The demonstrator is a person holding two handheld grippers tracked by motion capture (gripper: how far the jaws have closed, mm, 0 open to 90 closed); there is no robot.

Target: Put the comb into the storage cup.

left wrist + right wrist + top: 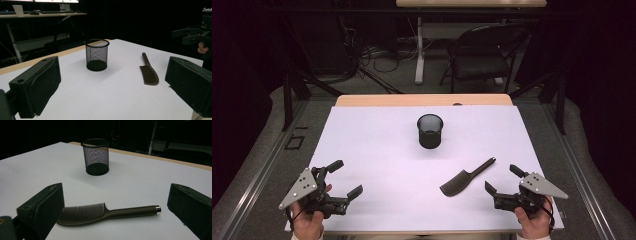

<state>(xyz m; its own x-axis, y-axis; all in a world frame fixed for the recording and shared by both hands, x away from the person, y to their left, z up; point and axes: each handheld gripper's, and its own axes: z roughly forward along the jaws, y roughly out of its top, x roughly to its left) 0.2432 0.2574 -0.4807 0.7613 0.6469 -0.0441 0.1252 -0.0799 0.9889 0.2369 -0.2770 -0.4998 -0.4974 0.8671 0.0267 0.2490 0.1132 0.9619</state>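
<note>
A black mesh cup (pixel 430 131) stands upright near the middle of the white table (pixel 377 150); it also shows in the left gripper view (pixel 97 54) and the right gripper view (pixel 96 156). A dark comb (pixel 464 178) lies flat at the front right, handle pointing to the back right (pixel 149 71) (pixel 100 213). My left gripper (pixel 343 177) is open at the front left, nothing between its jaws. My right gripper (pixel 502 179) is open just right of the comb, apart from it. The right gripper (pixel 192 35) is also in the left gripper view.
A folding chair (pixel 482 55) and a desk leg (pixel 419 50) stand on the floor beyond the table's far edge. A cable tangle (pixel 372 55) lies there too. A wooden strip (pixel 422 100) runs along the table's back.
</note>
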